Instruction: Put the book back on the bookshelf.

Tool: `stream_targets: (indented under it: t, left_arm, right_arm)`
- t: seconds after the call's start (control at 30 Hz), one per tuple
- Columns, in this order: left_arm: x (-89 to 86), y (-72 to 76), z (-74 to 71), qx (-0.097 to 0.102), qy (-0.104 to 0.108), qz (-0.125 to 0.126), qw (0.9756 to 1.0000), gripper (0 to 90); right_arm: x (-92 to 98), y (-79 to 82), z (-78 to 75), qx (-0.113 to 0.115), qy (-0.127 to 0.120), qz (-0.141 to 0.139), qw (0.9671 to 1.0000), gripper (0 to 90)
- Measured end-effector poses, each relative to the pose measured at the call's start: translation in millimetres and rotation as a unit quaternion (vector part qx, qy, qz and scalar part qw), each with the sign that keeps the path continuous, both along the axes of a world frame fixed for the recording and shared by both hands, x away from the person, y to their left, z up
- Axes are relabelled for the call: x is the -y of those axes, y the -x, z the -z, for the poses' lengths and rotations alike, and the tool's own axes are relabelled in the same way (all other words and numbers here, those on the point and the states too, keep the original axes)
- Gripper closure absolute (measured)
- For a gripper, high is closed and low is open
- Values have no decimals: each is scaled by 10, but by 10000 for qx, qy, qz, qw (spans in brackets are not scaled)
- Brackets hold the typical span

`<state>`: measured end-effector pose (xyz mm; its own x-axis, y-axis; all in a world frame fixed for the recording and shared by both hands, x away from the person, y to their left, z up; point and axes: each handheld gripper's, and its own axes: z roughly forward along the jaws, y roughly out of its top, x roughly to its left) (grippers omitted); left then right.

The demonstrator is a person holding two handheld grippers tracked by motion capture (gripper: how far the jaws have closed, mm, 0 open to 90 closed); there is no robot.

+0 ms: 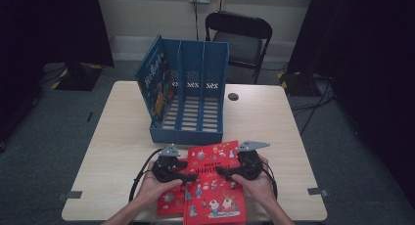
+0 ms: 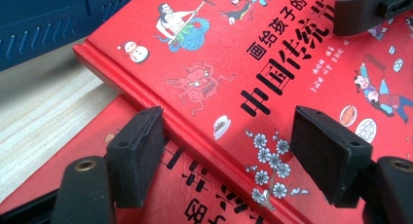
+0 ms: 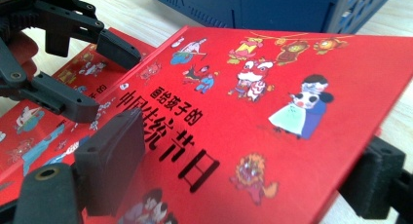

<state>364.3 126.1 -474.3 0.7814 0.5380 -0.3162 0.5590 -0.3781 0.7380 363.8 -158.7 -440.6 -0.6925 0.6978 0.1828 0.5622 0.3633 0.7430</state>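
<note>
A black chair (image 1: 239, 36) stands by the pale wall (image 1: 147, 12). Grey floor (image 1: 44, 137) lies around the worktop (image 1: 122, 117).

Dim overhead view, sharp close-ups (dark corners)

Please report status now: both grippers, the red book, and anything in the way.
Left gripper open, astride the top red book's spine edge. Right gripper astride its opposite edge, grip unclear. Second red book underneath. Blue file rack beyond.

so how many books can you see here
3: top red book at the near edge, a second red book under it, and a blue book in the file rack's left slot.
</note>
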Motion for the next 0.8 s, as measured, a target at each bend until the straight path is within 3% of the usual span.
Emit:
stream_targets:
  t: [0.3,0.47,0.7,0.8]
  left_arm:
    - [13,-31,6,58,-7,-24,10000,252]
    - [9,-32,6,47,-1,-84,10000,246]
    - [1,-54,15,-1,104,-194,9998,218]
    - [-6,-63,16,-108,231,-237,9994,182]
  right_arm:
    - [-75,-75,54,-63,37,-130,9999,166]
    - [-6,-72,26,-19,-158,-131,9998,282]
    - [13,-43,-9,142,-193,-190,9995,329]
    - [14,-26,-41,249,-214,-232,9992,353]
